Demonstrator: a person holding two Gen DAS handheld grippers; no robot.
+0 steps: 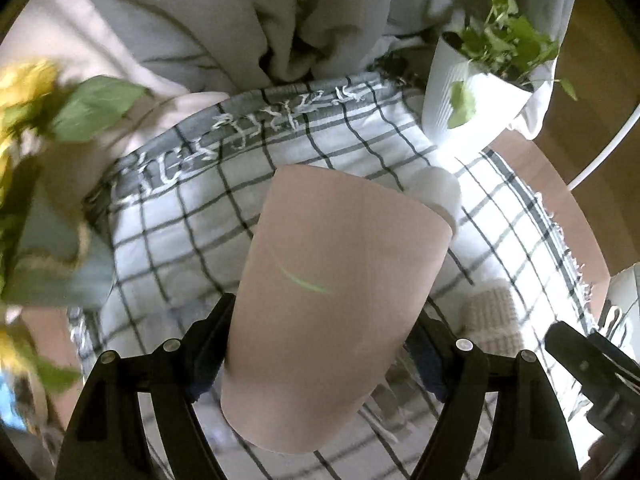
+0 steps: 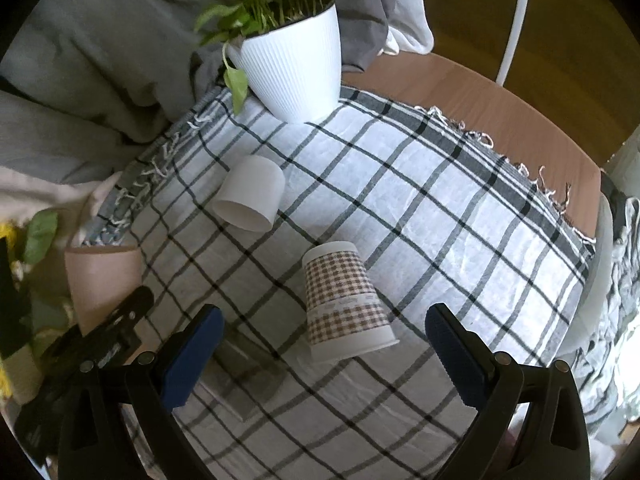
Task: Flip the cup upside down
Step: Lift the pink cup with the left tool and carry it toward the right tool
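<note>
Left gripper [image 1: 320,354] is closed on the pink cup [image 1: 332,304], fingers pinching its side walls low on the body, cup held in the air above the checked cloth [image 1: 180,248]. Right gripper [image 2: 324,356] is wide open and holds nothing, hovering over the cloth near the gingham cup [image 2: 344,300], which already sits mouth-down; the white cup [image 2: 250,194] beyond it also looks inverted. Pink cup's long axis runs away from the left camera and tilts up and right; from the right wrist view its wider end seems to face up, so I'd judge it not yet flipped, though neither view shows the mouth clearly. Risks: a thin-walled cup can buckle or slip under a side pinch during the wrist roll; setting it down on wrinkled cloth could tip it; the swing could clip the flowers [image 1: 24,92] just left or the plant pot [image 1: 460,92] behind.
</note>
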